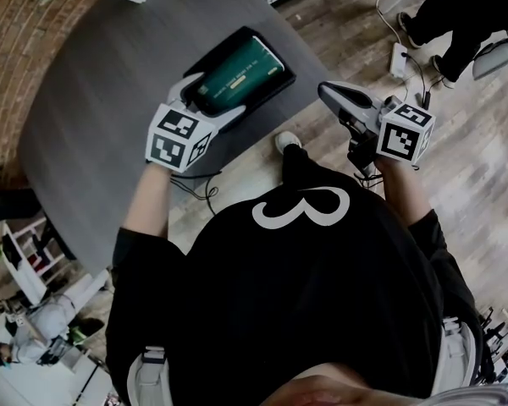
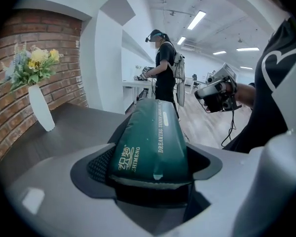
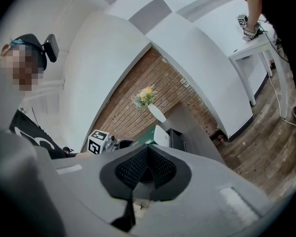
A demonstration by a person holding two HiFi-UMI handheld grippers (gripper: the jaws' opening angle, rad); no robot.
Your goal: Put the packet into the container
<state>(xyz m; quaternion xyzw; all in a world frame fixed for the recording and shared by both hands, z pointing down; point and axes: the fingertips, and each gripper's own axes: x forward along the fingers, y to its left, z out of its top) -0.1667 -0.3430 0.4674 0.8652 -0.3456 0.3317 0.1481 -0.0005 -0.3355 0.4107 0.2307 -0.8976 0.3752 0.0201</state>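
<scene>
The dark green packet (image 1: 241, 73) lies lengthwise over the black rectangular container (image 1: 275, 87) near the grey table's edge. My left gripper (image 1: 210, 100) is shut on the packet's near end, one finger on each side. In the left gripper view the packet (image 2: 150, 142) fills the space between the jaws of my left gripper (image 2: 150, 181), and I cannot tell whether it rests on the container's floor. My right gripper (image 1: 328, 93) hangs off the table over the wooden floor, shut and holding nothing. In the right gripper view the pads of my right gripper (image 3: 147, 158) meet, and the container (image 3: 176, 138) shows far off.
A white vase with flowers (image 2: 39, 107) stands at the far end of the round grey table (image 1: 102, 108), beside a brick wall. Another person (image 2: 165, 68) stands at a white desk beyond. A power strip (image 1: 400, 57) and cables lie on the floor to the right.
</scene>
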